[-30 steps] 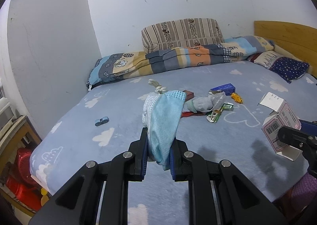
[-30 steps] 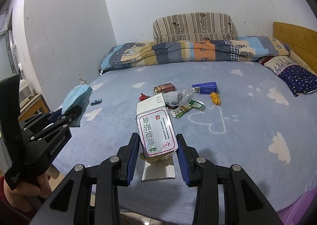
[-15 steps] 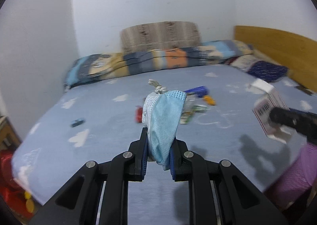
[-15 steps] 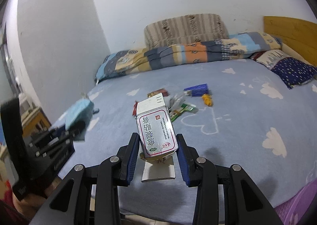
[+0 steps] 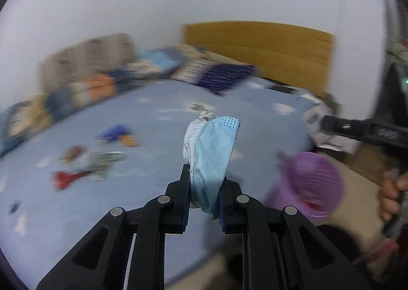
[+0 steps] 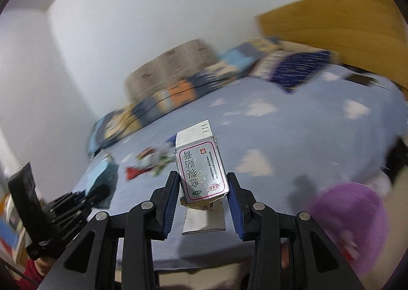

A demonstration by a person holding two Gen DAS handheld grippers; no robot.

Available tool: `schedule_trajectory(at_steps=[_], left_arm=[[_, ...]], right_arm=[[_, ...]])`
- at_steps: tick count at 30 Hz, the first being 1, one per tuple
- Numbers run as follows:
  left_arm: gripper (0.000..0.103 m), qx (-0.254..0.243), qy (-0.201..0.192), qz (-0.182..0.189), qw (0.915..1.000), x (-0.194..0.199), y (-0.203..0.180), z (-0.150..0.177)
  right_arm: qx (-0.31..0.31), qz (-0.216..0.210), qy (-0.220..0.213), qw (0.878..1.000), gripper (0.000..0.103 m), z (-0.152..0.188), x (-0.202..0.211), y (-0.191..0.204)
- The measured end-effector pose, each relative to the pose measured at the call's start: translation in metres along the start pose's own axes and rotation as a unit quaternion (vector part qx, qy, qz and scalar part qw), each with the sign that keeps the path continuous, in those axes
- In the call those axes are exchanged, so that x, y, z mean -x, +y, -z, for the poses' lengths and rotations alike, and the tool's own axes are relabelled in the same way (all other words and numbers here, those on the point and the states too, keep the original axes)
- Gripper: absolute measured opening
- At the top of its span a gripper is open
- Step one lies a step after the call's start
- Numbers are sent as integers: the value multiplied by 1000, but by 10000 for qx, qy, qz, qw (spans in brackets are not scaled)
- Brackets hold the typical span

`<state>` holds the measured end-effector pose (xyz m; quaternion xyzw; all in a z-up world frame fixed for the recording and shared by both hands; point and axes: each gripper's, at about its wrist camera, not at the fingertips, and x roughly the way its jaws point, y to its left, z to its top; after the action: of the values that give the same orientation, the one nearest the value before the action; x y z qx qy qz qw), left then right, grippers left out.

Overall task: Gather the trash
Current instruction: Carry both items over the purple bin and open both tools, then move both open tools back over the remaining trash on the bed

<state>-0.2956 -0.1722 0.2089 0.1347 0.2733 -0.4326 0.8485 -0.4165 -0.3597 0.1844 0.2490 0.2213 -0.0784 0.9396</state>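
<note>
My left gripper [image 5: 204, 189] is shut on a crumpled blue face mask [image 5: 210, 152] that stands up between its pads. My right gripper [image 6: 203, 189] is shut on a silver medicine box [image 6: 201, 168] with an open flap hanging below. A purple mesh trash basket [image 5: 312, 184] stands on the floor by the bed, low right in both views [image 6: 350, 221]. Several more scraps of trash [image 5: 86, 162] lie blurred on the blue bed sheet [image 6: 150, 159]. The right gripper shows as a dark bar at the right of the left wrist view [image 5: 362, 130], above a hand [image 5: 390, 193].
The bed [image 5: 153, 116] with cloud-print sheet fills the middle. A folded quilt [image 6: 178, 91] and pillows lie along the far wall, and a wooden headboard [image 5: 260, 47] stands at the right. Dark furniture [image 5: 392, 91] stands at the right edge.
Both grippers have swung to the right, away from the bed's middle. The purple basket has come into both views. Each still holds its item, and the scene is now motion-blurred.
</note>
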Motion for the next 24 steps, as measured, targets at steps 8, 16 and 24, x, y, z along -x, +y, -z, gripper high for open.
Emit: schedule_trajectory(at_steps=[8,16,24], left_arm=[[18,-753,748,1703,9797,-66,-119,-32],[53,-1343,1327,1885,9638,-116,-186,-39],[62,-900,1008,1479,9797,-97,-144,-37]], right_arm=[[-847,1034,-200,9908,39,13,61,-106],[-1437,1371,-19,9801,45,31,61,-164],[-1501,1510,-109,9770,57,29,69,-179]])
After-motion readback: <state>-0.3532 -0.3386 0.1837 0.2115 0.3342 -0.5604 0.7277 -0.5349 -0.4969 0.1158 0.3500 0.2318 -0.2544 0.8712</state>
